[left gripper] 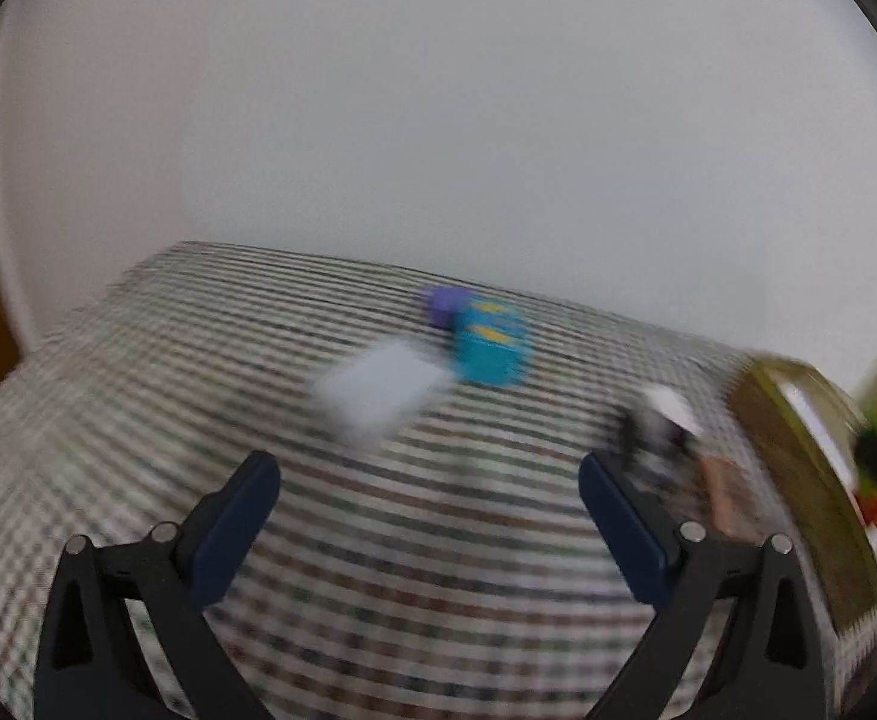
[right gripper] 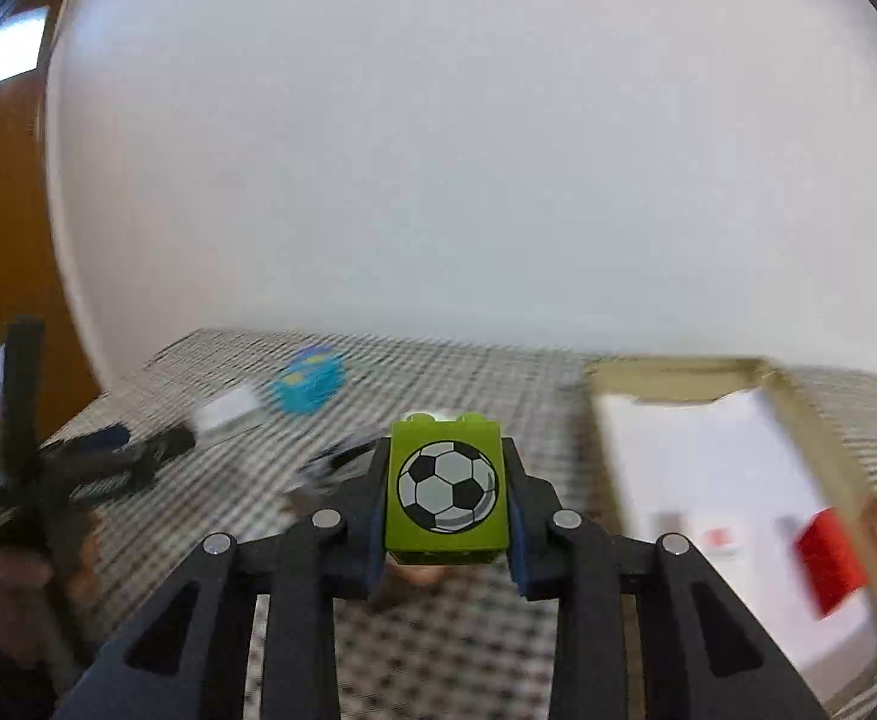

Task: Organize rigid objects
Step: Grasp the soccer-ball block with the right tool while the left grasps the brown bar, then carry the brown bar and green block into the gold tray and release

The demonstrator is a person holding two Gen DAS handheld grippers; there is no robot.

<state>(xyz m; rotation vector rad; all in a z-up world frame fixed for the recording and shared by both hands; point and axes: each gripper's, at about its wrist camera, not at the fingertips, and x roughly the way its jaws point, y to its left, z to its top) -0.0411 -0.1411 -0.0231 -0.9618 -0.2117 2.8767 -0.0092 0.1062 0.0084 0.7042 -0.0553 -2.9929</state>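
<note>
My right gripper (right gripper: 445, 498) is shut on a green brick with a football print (right gripper: 445, 489) and holds it above the checked tablecloth, left of an open cardboard box (right gripper: 822, 420). A red brick (right gripper: 828, 558) lies in that box. My left gripper (left gripper: 429, 480) is open and empty above the cloth. Ahead of it lie a white block (left gripper: 378, 390), a turquoise brick (left gripper: 489, 342) and a purple piece (left gripper: 444, 303). The turquoise brick (right gripper: 309, 384) and white block (right gripper: 225, 408) also show in the right wrist view. Both views are blurred.
The box's rim (left gripper: 798, 450) is at the right in the left wrist view, with a small black and white object (left gripper: 660, 420) beside it. The left gripper and the hand holding it (right gripper: 24, 480) show at the left. A white wall stands behind the table.
</note>
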